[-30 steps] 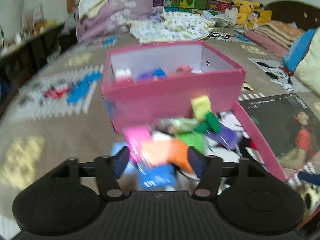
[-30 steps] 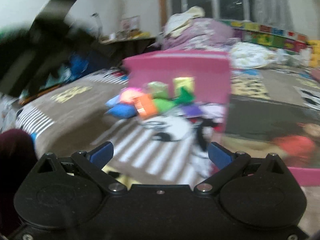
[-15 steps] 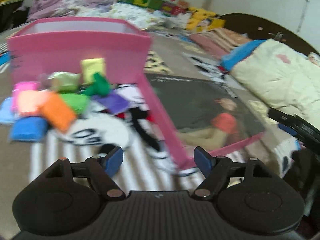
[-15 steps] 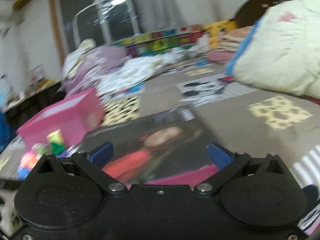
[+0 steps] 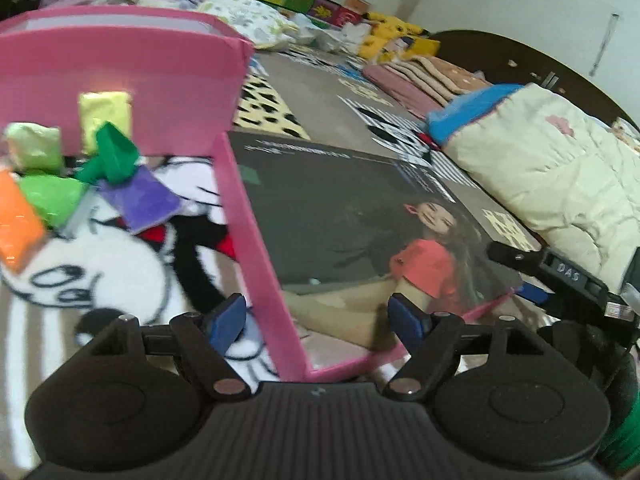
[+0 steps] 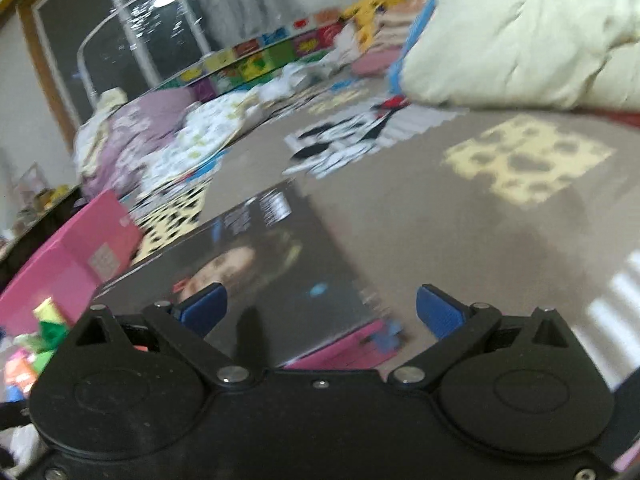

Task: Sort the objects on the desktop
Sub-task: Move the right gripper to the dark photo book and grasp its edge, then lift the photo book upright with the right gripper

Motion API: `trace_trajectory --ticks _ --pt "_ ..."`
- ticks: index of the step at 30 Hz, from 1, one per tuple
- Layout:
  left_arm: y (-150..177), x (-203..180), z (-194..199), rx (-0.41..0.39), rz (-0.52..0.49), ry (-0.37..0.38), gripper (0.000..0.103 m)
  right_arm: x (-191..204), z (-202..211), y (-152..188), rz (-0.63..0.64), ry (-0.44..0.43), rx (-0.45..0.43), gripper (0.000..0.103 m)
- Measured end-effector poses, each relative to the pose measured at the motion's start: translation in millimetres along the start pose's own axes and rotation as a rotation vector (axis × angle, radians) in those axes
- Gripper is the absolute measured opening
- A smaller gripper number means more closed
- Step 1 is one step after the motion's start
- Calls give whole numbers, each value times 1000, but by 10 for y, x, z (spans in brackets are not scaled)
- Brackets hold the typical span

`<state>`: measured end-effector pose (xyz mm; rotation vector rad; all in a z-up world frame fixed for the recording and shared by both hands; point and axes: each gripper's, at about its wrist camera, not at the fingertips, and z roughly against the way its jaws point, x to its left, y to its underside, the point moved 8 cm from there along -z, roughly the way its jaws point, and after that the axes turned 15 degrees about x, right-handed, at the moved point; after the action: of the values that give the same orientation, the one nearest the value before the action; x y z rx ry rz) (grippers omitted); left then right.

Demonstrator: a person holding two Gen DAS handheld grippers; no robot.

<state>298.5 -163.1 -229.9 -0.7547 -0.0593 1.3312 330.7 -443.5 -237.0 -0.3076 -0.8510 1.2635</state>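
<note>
A pink box (image 5: pixel 120 68) stands on the bed cover at the upper left of the left wrist view. Several small coloured packs lie before it, among them a purple pack (image 5: pixel 140 200), a green piece (image 5: pixel 112 152) and an orange pack (image 5: pixel 16 224). The pink box lid (image 5: pixel 256 240) with a dark photo of a woman lies flat right of them. My left gripper (image 5: pixel 318 320) is open and empty over the lid's near left corner. My right gripper (image 6: pixel 320 308) is open and empty over the lid (image 6: pixel 260 264), and the box (image 6: pixel 72 256) shows at its left.
A cream duvet (image 5: pixel 540 160) lies at the right, also seen in the right wrist view (image 6: pixel 520 28). Folded blankets and yellow plush toys (image 5: pixel 400 40) sit at the back. A heap of clothes (image 6: pixel 140 136) lies far left. The right gripper's body (image 5: pixel 560 276) shows at the right edge.
My left gripper has left the pile of packs and swung right to the lid's corner. My right gripper has also swung right, from the packs to the lid.
</note>
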Motion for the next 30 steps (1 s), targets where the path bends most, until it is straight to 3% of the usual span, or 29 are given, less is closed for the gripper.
trace_trajectory --ticks 4,8,10,12,17,21,24,26,30 --pt "23 -3 54 0 -55 -35 78 216 -20 150 130 33 46 103" --pt "143 44 253 22 -152 -73 79 370 156 357 184 -26 123 103" --pt "235 134 399 42 -179 -53 80 517 308 541 254 -66 176 103" --pt "272 209 485 44 -183 -33 80 607 421 642 314 -61 175 103" --pt "158 351 408 18 -143 -71 80 415 290 539 215 19 168 103" --pt "102 301 254 21 -114 -42 80 365 165 475 158 -16 191 103" --pt "106 211 255 25 -148 -68 81 509 143 531 202 -61 224 103" --pt "129 151 283 32 -202 -101 81 616 178 568 251 -37 215 103" --pt "163 120 422 36 -221 -82 81 661 312 603 242 -34 221 103"
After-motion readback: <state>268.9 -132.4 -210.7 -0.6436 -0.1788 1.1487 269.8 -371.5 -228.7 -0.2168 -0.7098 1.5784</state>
